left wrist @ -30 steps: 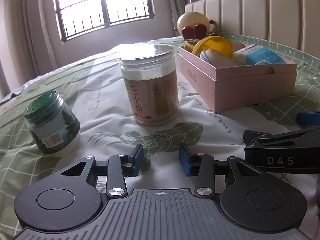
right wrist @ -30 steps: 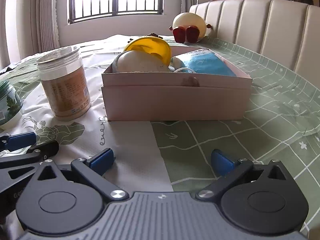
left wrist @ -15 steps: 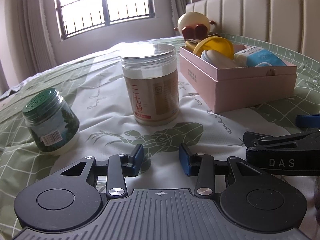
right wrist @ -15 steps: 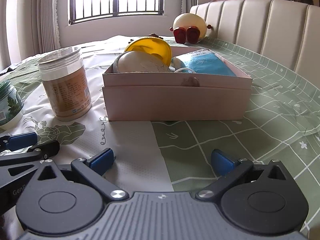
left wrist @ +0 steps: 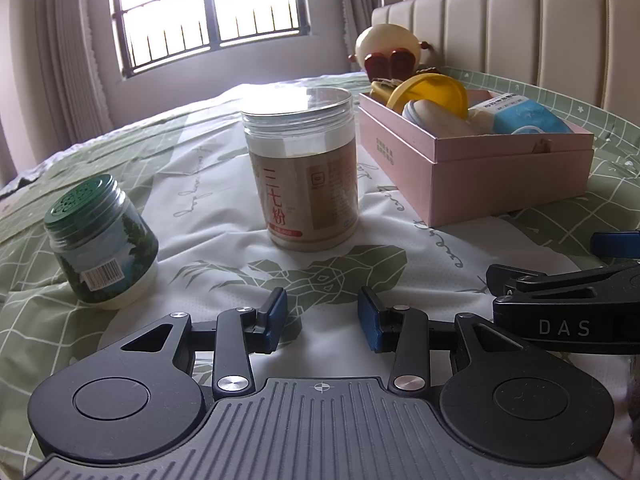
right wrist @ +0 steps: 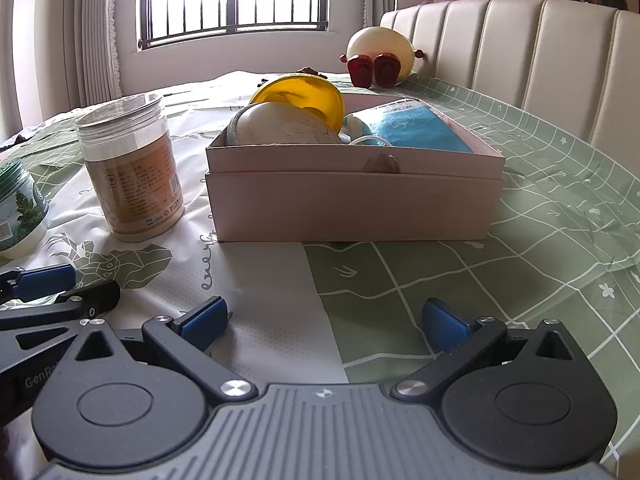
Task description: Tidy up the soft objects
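Left gripper (left wrist: 322,316): low over the bedspread (left wrist: 224,216) near its front edge, jaws parted with a modest gap and nothing between them.
Right gripper (right wrist: 324,318): beside the left one, jaws spread wide and empty, pointing straight at the pink box (right wrist: 354,208).
Step in hand: judged to be a pause between picks, with both tools idle in front of the box and neither aimed at a soft item outside it.
Doing it well: the next reach would likely need a high approach over the box's near wall, so as not to push the light cardboard across the cloth. A soft thing should be pinched at its middle so that it does not fold out of the pads.
Pink box: open, standing toward the right side of the bedspread, its lid seemingly nested under it.
Box contents: a cream pouch (right wrist: 286,126) at the left, a yellow round piece (right wrist: 304,94) leaning behind it, and a blue packet (right wrist: 416,130) at the right, all reaching above the rim.
Soft toy (right wrist: 380,56): cream and round with red feet, outside the box at the far edge, against the headboard (right wrist: 520,52).
Clear jar (left wrist: 302,172): lidded, partly filled with tan powder, just left of the box.
Green-lidded jar (left wrist: 100,248): closed, toward the left edge, tilted on the soft cover.
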Action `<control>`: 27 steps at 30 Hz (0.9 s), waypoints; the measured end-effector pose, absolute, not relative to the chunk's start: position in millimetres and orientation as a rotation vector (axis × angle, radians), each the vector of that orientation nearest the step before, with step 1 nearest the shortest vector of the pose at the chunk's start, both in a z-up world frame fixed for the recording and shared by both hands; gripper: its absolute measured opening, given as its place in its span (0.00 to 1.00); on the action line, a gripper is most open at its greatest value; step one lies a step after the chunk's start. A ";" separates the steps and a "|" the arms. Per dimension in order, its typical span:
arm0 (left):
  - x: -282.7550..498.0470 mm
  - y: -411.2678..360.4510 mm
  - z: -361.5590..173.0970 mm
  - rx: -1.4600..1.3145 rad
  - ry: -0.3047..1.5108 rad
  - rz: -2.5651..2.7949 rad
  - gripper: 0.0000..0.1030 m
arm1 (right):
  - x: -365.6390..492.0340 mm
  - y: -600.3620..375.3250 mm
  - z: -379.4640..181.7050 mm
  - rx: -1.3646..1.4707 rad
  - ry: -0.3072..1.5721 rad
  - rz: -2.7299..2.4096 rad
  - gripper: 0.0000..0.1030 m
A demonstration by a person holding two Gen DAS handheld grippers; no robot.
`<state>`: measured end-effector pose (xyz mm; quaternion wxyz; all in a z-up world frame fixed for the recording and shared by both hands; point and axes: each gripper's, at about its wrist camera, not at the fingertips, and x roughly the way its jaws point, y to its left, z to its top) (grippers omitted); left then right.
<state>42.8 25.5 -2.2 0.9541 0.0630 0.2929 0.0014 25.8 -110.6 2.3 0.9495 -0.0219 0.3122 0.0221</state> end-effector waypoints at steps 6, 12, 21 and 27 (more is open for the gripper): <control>42.7 25.4 -2.1 0.128 0.595 0.003 0.43 | 25.8 -110.6 2.2 -0.044 0.635 0.045 1.00; 42.7 25.3 -2.1 0.128 0.595 0.003 0.43 | 25.7 -110.5 2.2 -0.044 0.635 0.044 1.00; 43.0 25.4 -2.3 0.134 0.595 0.004 0.43 | 25.6 -111.0 2.0 -0.040 0.635 0.046 1.00; 42.6 23.2 -2.2 0.149 0.592 0.008 0.42 | 26.8 -112.2 3.0 -0.030 0.633 0.053 1.00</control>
